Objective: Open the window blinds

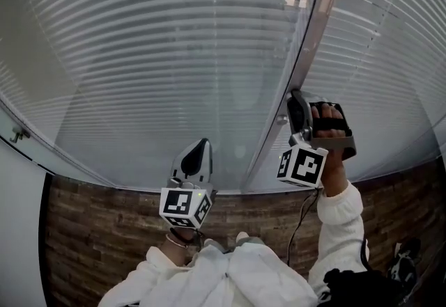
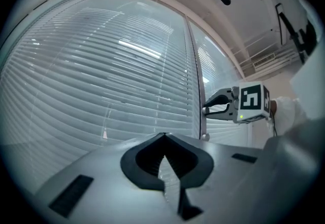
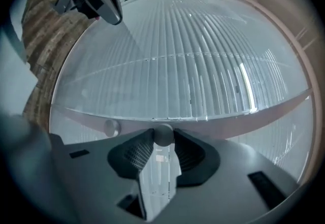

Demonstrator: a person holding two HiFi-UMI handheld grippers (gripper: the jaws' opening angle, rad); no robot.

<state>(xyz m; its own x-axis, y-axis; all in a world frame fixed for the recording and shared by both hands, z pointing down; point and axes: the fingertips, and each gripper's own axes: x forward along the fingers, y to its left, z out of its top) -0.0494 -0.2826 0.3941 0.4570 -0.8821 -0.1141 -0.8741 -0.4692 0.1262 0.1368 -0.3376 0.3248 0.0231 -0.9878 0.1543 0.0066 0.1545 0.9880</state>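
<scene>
White slatted blinds (image 1: 174,55) hang closed behind glass on both sides of a slanting metal frame bar (image 1: 315,34). The bar carries two small round knobs. My right gripper (image 1: 293,98) is rolled on its side at the bar, and in the right gripper view one knob (image 3: 163,134) sits between its fingertips and fills the gap. I cannot see the pads pressing on it. The other knob (image 3: 110,127) (image 1: 282,119) is free beside it. My left gripper (image 1: 201,145) hovers in front of the glass to the left, its jaws closed with nothing between them (image 2: 163,137).
A brick wall (image 1: 104,229) runs below the window sill. A small metal latch (image 1: 17,135) sits on the frame at the far left. The person's white sleeves (image 1: 237,274) fill the bottom of the head view.
</scene>
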